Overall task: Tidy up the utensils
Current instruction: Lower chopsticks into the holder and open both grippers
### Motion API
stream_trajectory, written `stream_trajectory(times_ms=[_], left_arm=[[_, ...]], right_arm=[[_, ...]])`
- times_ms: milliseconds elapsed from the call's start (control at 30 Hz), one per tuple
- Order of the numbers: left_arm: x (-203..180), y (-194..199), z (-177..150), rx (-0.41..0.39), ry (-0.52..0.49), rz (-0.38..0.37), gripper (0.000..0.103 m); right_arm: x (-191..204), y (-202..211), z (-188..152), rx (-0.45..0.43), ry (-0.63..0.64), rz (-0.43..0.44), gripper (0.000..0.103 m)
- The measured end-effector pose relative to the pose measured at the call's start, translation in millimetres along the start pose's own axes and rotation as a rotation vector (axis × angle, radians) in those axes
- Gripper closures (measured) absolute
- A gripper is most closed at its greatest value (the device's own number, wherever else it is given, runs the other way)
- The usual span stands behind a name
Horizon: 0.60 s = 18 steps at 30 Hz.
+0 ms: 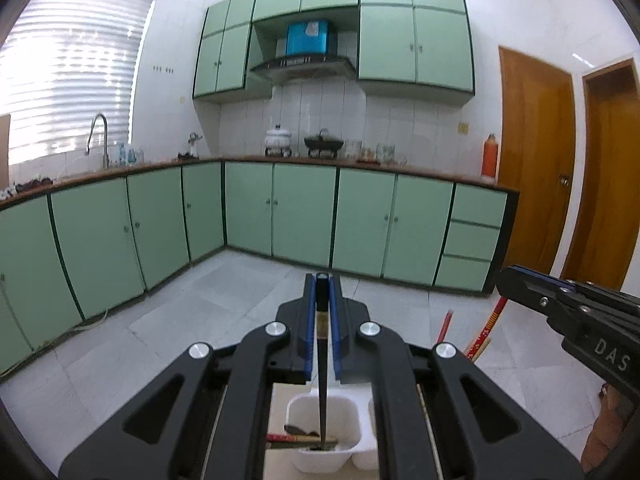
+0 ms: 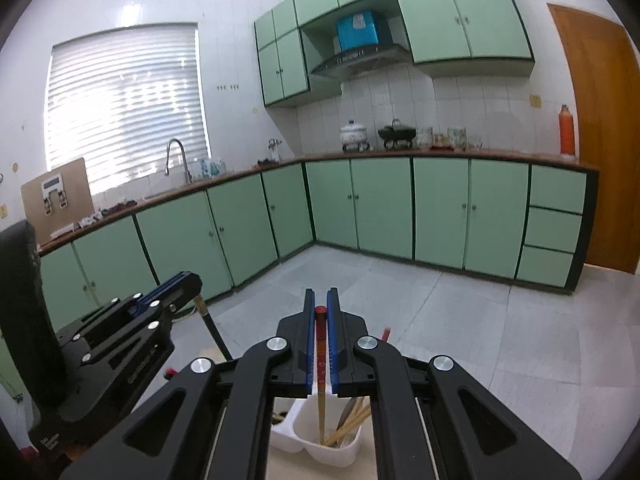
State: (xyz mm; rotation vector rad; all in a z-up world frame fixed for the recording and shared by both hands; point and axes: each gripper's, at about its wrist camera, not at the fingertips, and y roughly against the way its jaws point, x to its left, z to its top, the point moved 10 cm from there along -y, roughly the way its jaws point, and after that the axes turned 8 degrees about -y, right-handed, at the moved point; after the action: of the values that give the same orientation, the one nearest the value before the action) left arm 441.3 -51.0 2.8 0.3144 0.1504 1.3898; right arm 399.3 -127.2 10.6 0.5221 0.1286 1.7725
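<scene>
Below, left gripper (image 1: 322, 280) clamped on a black chopstick (image 1: 322, 392), long axis along the fingers, lower tip pointing down into a white compartment caddy (image 1: 352, 420) beneath. Right gripper (image 2: 321, 294) pinched on a red-topped chopstick (image 2: 321, 360), likewise lengthwise between blue pads (image 2: 308, 344), tan lower end inside the caddy's neighbouring compartment among other chopsticks (image 2: 352, 420). Green cabinets (image 1: 304, 216) beyond.
</scene>
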Motion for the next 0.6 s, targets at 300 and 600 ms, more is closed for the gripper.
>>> stream_trajectory(times_ms=[300, 600], left_arm=[[8.0, -23.6, -51.4, 0.121, -0.014, 0.001, 0.096], [13.3, -9.1, -63.7, 0.145, -0.012, 0.008, 0.075]], right_arm=[[-10.4, -22.6, -46.7, 0.098, -0.025, -0.007, 0.097], [-17.1, -9.2, -58.9, 0.093, -0.052, -0.02, 0.074]])
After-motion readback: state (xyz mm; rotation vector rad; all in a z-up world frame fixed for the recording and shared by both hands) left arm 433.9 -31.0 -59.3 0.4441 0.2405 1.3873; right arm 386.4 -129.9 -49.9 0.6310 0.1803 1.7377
